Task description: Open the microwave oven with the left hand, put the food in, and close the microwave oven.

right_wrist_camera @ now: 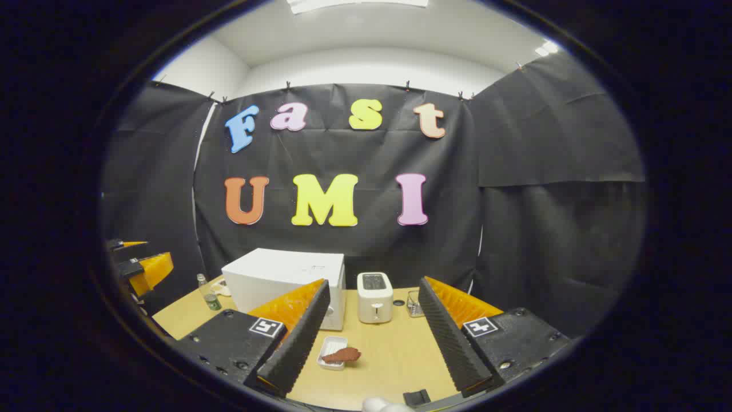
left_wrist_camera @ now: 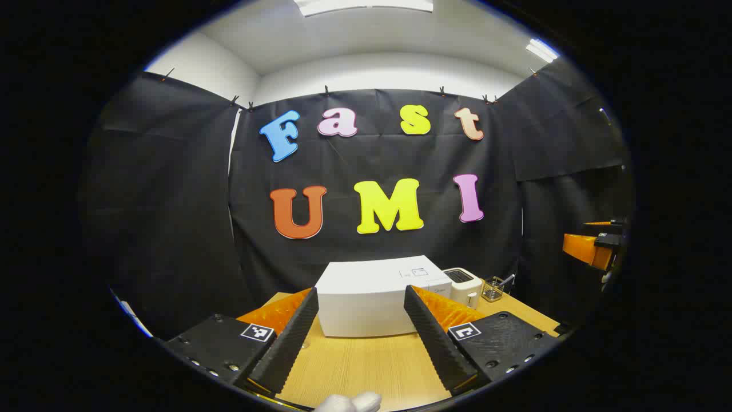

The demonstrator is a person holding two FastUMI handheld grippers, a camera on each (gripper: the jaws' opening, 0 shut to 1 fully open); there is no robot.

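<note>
The microwave oven point(left_wrist_camera: 377, 297) sits toward the back of your worktop point(left_wrist_camera: 366, 366), a white box with its door shut, and in the left gripper view it lies straight ahead between your left gripper's point(left_wrist_camera: 361, 337) 2 fingers. The food point(right_wrist_camera: 342, 355), a reddish-brown piece, lies across the edge of a small white tray point(right_wrist_camera: 330, 350) on the worktop in front of the oven, near its right front corner in the right gripper view. Your left gripper's jaws are spread wide with nothing between them, held above the worktop short of the oven. Your right gripper point(right_wrist_camera: 369, 343) is likewise spread and holds nothing, with the tray just beside its left finger. A white toaster point(right_wrist_camera: 374, 296) stands just to the right of the oven, with a small wire basket point(right_wrist_camera: 414, 306) beyond it. A small green-labelled bottle point(right_wrist_camera: 208, 293) stands to the left of the oven, near the worktop's edge.
</note>
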